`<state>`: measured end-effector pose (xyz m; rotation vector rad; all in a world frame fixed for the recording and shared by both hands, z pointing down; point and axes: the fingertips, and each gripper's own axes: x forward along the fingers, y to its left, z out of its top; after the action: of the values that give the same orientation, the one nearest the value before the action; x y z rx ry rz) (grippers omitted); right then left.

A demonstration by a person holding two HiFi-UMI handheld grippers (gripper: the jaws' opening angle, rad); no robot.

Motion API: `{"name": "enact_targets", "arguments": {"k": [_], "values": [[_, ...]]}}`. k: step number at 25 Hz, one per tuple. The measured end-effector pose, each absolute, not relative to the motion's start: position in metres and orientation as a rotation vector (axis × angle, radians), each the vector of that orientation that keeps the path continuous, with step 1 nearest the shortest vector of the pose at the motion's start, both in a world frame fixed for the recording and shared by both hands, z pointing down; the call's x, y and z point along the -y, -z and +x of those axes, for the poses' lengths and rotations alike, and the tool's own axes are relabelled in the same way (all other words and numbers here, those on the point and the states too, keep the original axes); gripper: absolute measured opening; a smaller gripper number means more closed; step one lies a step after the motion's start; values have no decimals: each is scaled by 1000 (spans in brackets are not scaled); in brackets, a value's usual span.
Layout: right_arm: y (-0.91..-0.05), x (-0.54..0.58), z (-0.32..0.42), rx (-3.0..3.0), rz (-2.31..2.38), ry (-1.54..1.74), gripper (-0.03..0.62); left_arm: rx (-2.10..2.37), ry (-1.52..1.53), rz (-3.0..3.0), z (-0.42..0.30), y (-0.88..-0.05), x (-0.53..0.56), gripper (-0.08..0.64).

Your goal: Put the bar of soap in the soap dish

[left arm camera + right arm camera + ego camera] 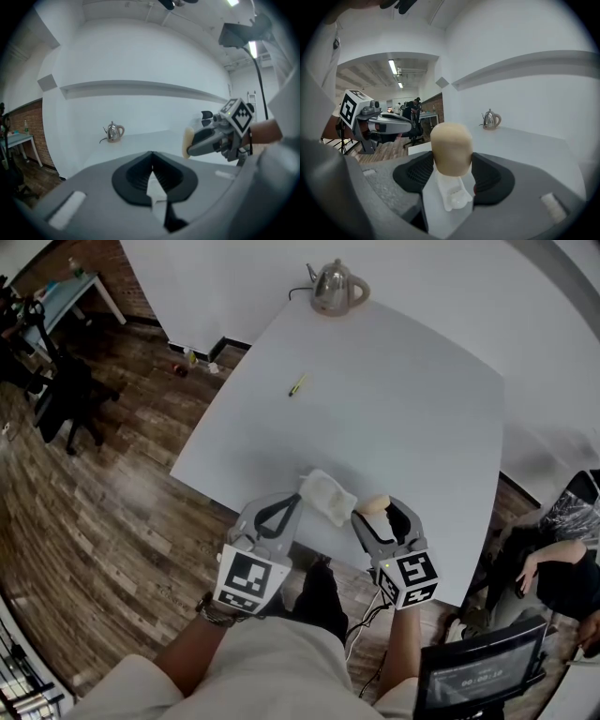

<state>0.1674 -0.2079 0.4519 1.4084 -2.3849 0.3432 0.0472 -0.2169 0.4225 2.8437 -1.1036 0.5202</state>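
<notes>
Over the table's near edge, my right gripper is shut on a cream bar of soap. In the right gripper view the soap stands upright between the jaws. The white soap dish is just left of it, and my left gripper is shut on the dish's near-left edge. In the left gripper view a thin white edge of the dish is pinched between the shut jaws, with the soap to the right. A white translucent piece, apparently the dish, lies just under the soap.
The white table carries a metal kettle at its far edge and a small yellow-green pen left of the middle. Wooden floor lies to the left. A seated person and a screen are at the right.
</notes>
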Motion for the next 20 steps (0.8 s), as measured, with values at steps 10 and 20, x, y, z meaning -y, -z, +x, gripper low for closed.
{"name": "enact_targets", "arguments": {"k": [10,20], "values": [[-477,212,159,2348,1301,-381,256,1083,-566,2809,44,-437,211,5],[-506,226,150,2334,1193,-406,256,1091,-598,2762,43,-457,215,5]]}}
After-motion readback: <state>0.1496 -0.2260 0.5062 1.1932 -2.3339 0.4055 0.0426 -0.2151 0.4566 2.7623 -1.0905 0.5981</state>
